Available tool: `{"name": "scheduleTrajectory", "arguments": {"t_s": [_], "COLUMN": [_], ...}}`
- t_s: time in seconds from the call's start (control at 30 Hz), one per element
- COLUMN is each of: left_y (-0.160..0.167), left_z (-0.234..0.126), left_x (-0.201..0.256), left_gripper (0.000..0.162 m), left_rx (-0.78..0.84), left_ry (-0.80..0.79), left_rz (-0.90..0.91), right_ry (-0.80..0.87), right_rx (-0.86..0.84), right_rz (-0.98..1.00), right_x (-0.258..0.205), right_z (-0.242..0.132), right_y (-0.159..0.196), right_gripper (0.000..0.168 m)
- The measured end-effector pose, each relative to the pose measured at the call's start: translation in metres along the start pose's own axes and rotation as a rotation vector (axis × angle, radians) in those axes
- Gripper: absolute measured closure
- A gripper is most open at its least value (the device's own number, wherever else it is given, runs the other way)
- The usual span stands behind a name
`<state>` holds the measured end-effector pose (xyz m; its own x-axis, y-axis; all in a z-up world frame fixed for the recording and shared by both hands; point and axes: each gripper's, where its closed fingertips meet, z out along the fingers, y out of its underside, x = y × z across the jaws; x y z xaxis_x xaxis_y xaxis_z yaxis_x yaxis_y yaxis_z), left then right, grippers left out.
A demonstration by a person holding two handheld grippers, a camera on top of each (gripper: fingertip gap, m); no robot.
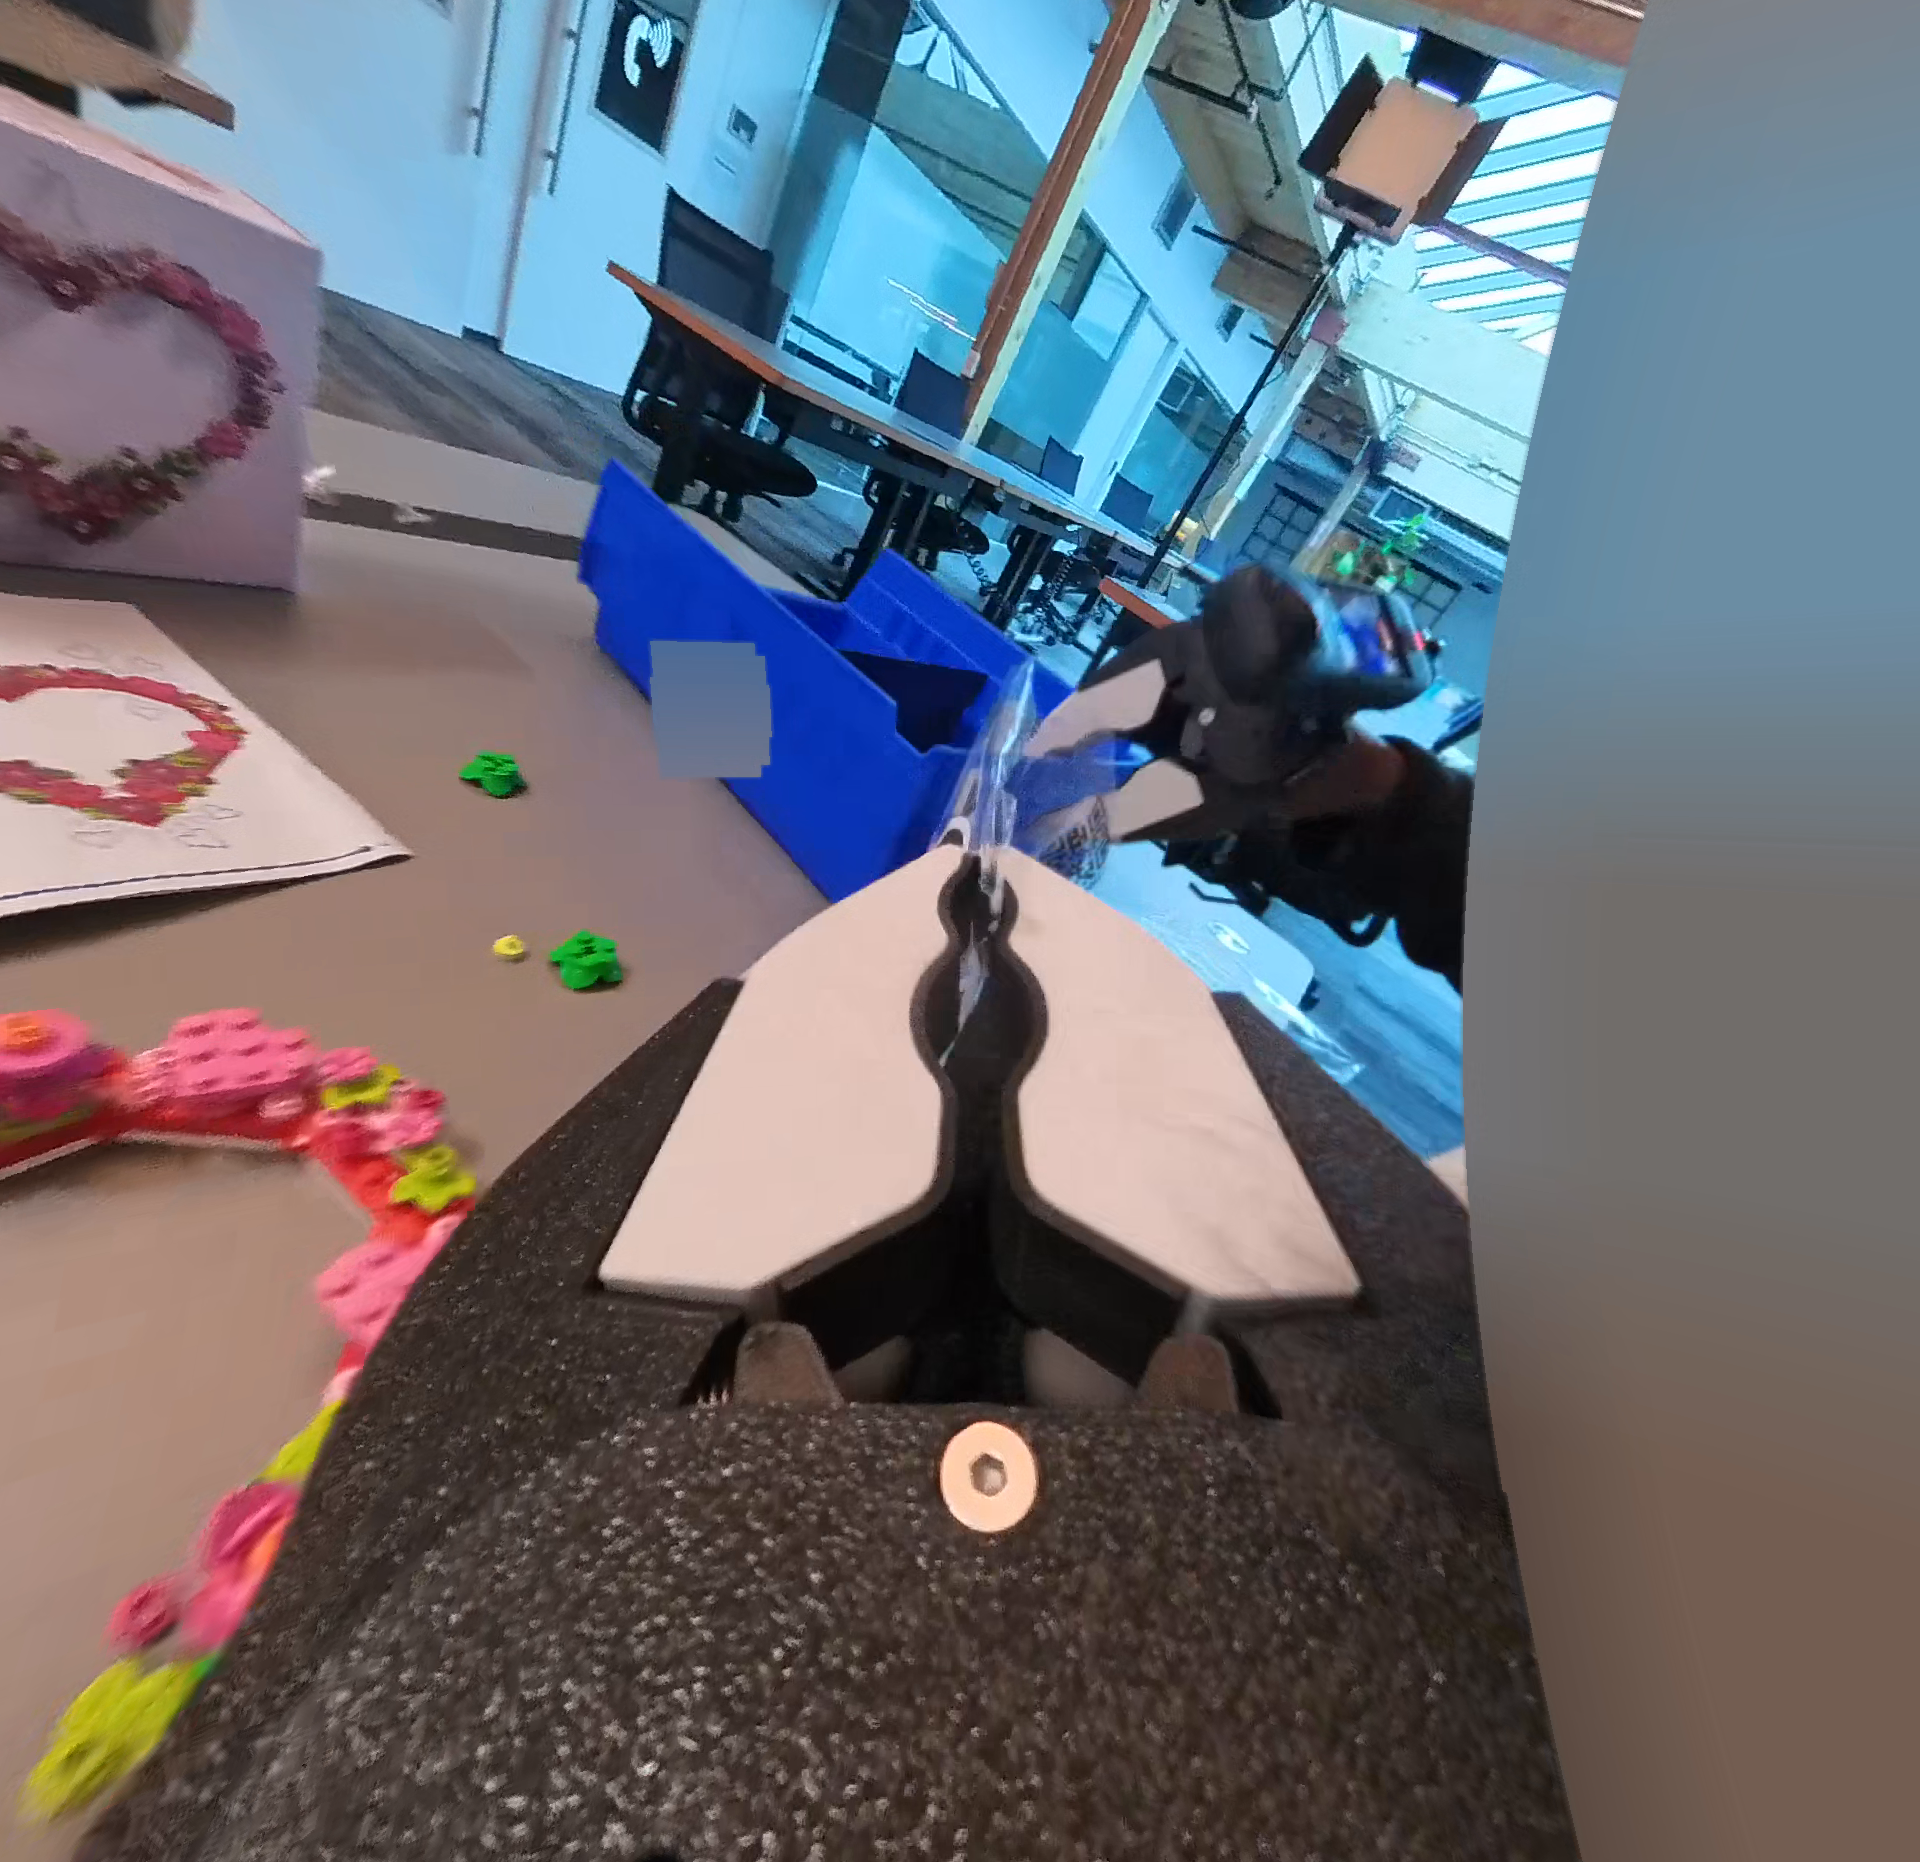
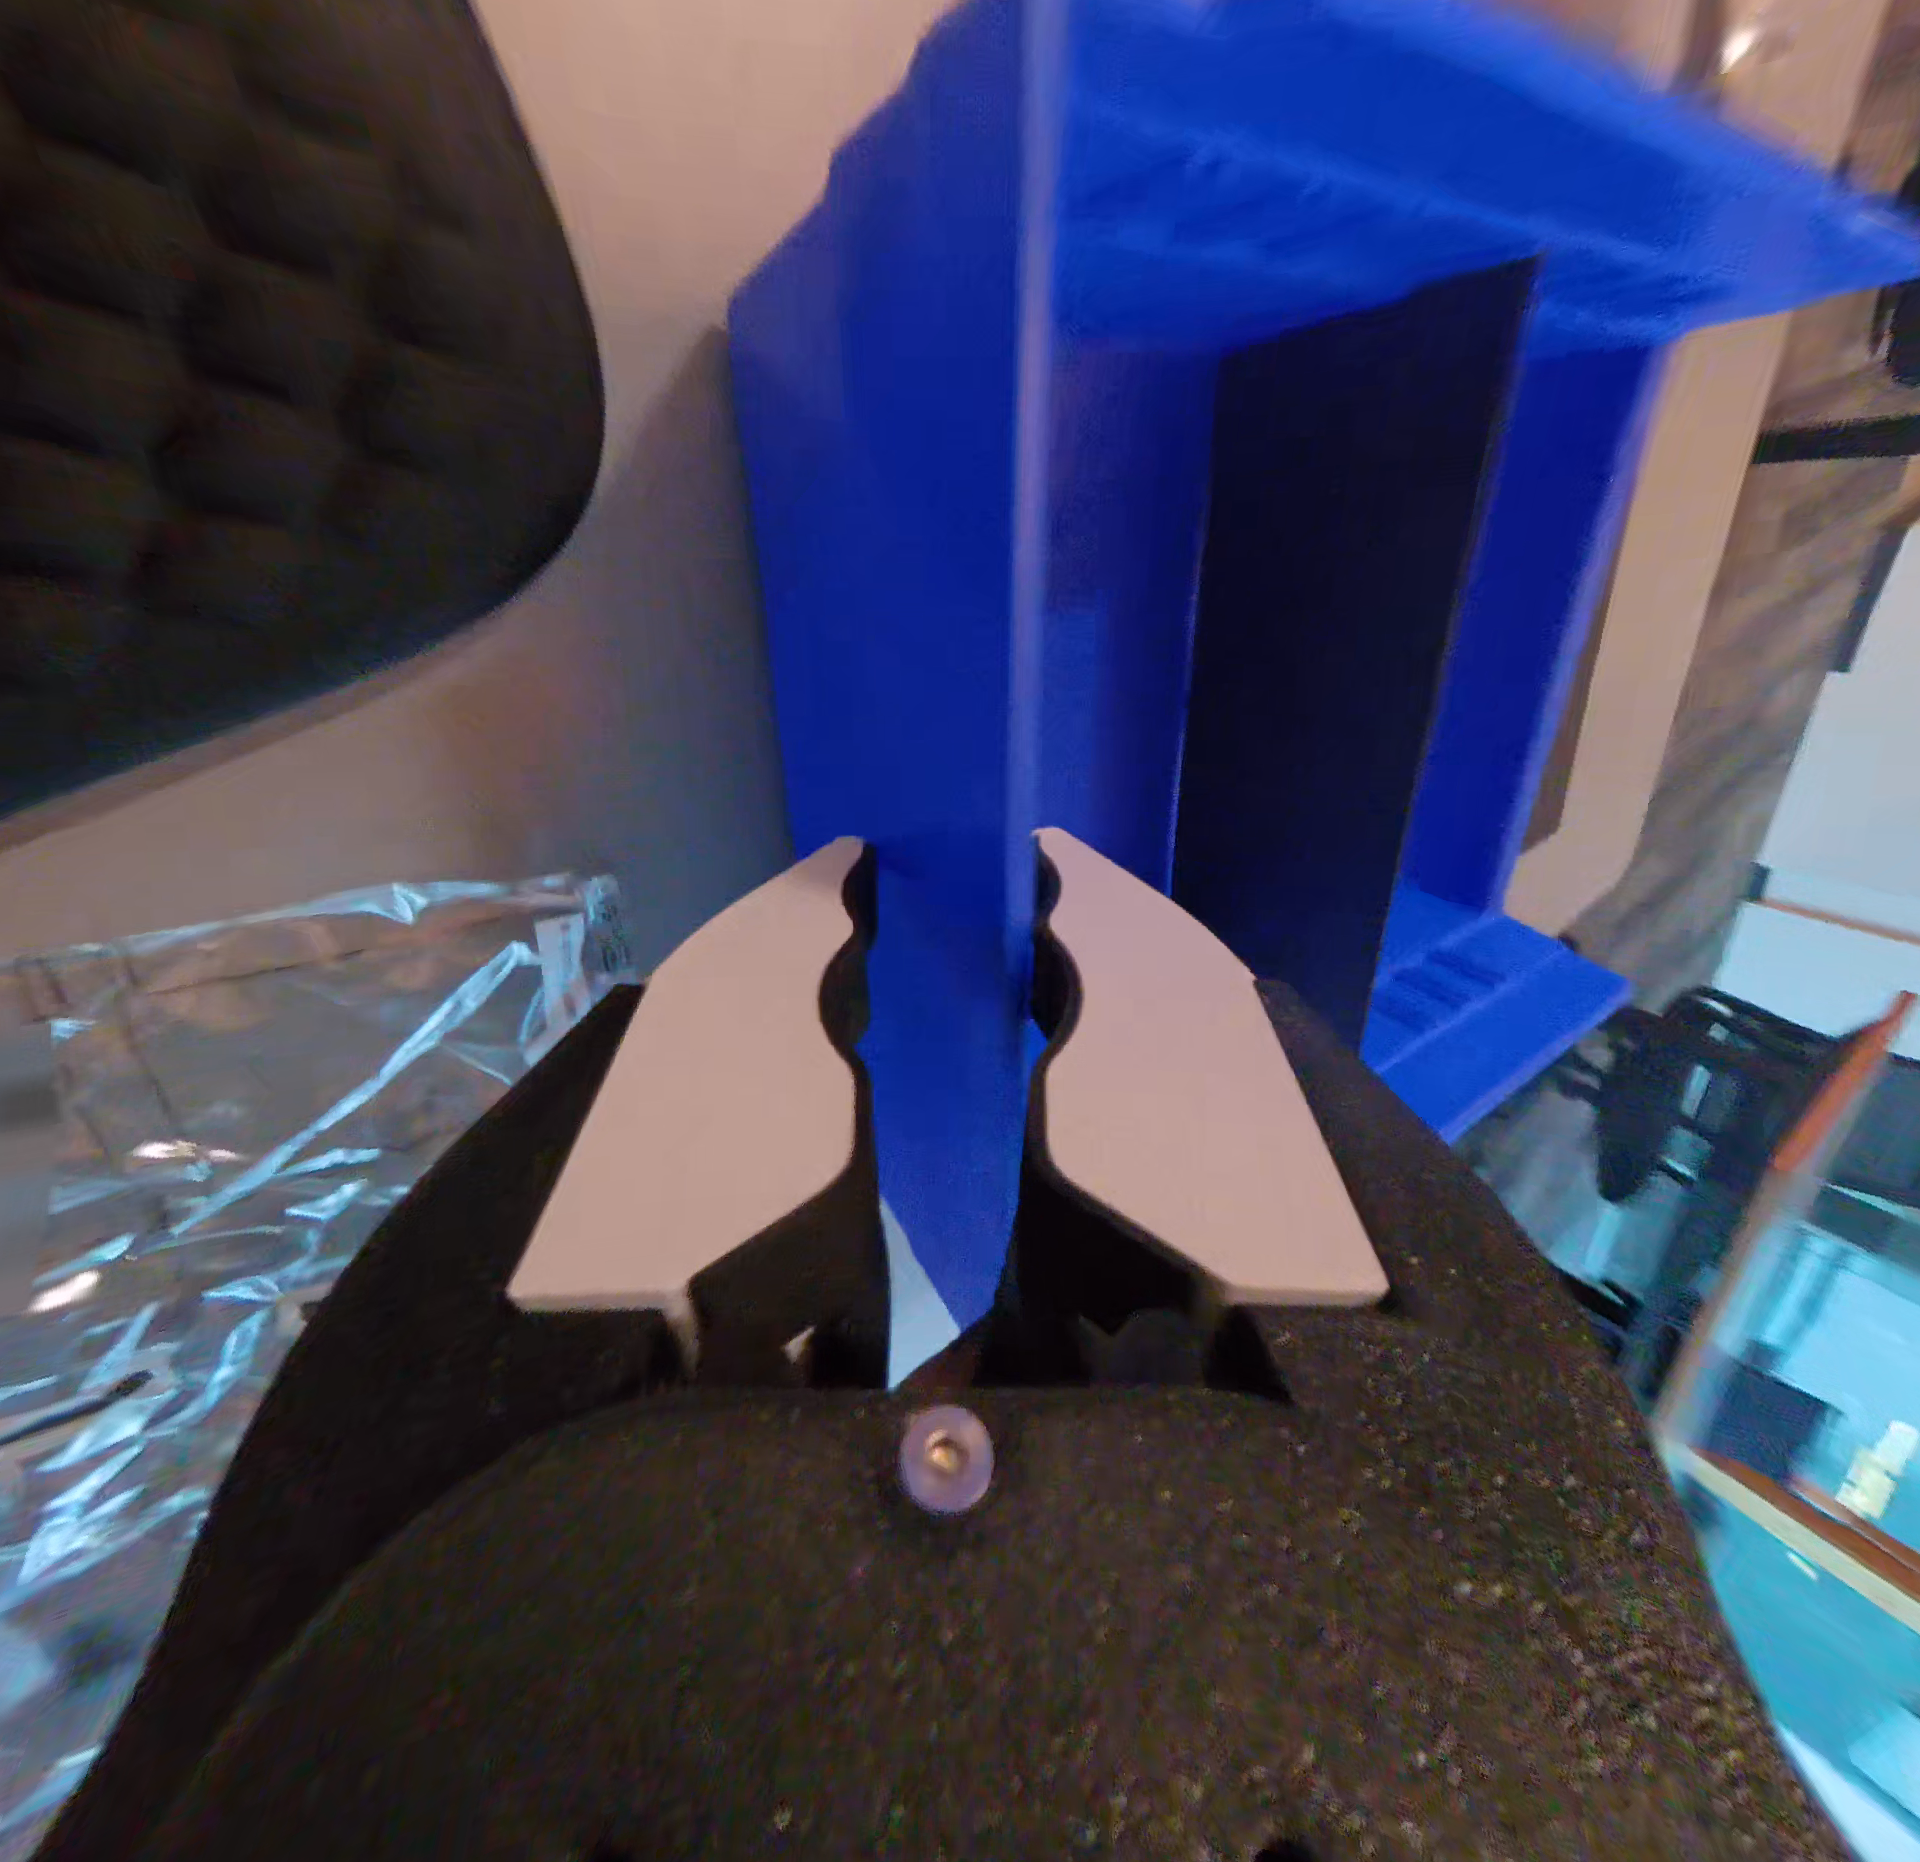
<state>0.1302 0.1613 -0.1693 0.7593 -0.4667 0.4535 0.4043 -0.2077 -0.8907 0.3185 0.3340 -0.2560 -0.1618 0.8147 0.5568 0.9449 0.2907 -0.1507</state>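
Note:
My left gripper (image 1: pixel 977 862) is shut on the edge of a clear plastic bag (image 1: pixel 997 763), which stands up from its tips beside the near corner of a blue bin (image 1: pixel 644 565). My right gripper (image 1: pixel 1127 763) is open there, its fingers on either side of the bag's far part, and I cannot tell if they touch it. In the right wrist view my right gripper (image 2: pixel 951 846) is open and empty, pointing at the blue bin's wall (image 2: pixel 904 565). The crinkled bag (image 2: pixel 260 1085) lies to its left.
A heart ring of pink, red and lime toy bricks (image 1: pixel 343 1116) lies at the near left. Two green pieces (image 1: pixel 494 773) (image 1: pixel 587 960) and a small yellow one (image 1: pixel 509 947) lie loose on the table. A printed sheet (image 1: pixel 156 763) and a box (image 1: pixel 135 389) are at the left.

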Motion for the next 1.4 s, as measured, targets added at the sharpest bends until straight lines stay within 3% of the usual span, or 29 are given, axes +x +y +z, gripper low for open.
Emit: {"name": "scheduleTrajectory", "arguments": {"t_s": [0.13,0.3,0.43,0.57,0.67,0.77,0.97,1.1,1.2,1.3,1.4], "left_y": [-0.015,-0.04,-0.075,-0.108,-0.11,-0.101,-0.079,-0.064,-0.058,-0.049,-0.043], "left_z": [-0.032,-0.067,-0.09,-0.11,-0.129,-0.144,-0.166,-0.16,-0.145,-0.132,-0.12], "left_x": [-0.018,-0.061,-0.092,-0.102,-0.107,-0.109,-0.106,-0.089,-0.077,-0.078,-0.085], "left_gripper": [0.162,0.162,0.162,0.162,0.162,0.162,0.162,0.162,0.162,0.162,0.162], "left_rx": [0.02,0.04,0.032,0.043,0.049,0.022,-0.025,-0.034,-0.034,-0.079,-0.117], "left_ry": [-0.026,-0.026,-0.084,-0.094,-0.094,-0.069,0.004,0.109,0.175,0.177,0.172], "left_rz": [0.037,-0.01,-0.009,0.05,0.08,0.107,0.104,0.074,0.057,0.104,0.13], "right_ry": [-0.079,-0.161,-0.135,-0.252,-0.346,-0.407,-0.34,-0.28,-0.279,-0.256,-0.259], "right_rx": [0.215,0.664,0.728,0.796,0.939,0.935,0.963,1.022,1.051,0.8,0.4], "right_rz": [0.128,0.455,0.392,0.337,0.327,0.374,0.443,0.653,0.678,0.562,0.605], "right_x": [0.009,0.025,0.038,0.045,0.032,-0.002,-0.086,-0.107,-0.115,-0.118,-0.095], "right_z": [-0.027,-0.069,-0.071,-0.074,-0.089,-0.095,-0.107,-0.114,-0.117,-0.086,-0.039], "right_y": [-0.036,-0.112,-0.164,-0.229,-0.277,-0.301,-0.294,-0.279,-0.28,-0.252,-0.184], "right_gripper": [0.143,0.139,0.125,0.129,0.136,0.136,0.134,0.144,0.142,0.154,0.156]}}
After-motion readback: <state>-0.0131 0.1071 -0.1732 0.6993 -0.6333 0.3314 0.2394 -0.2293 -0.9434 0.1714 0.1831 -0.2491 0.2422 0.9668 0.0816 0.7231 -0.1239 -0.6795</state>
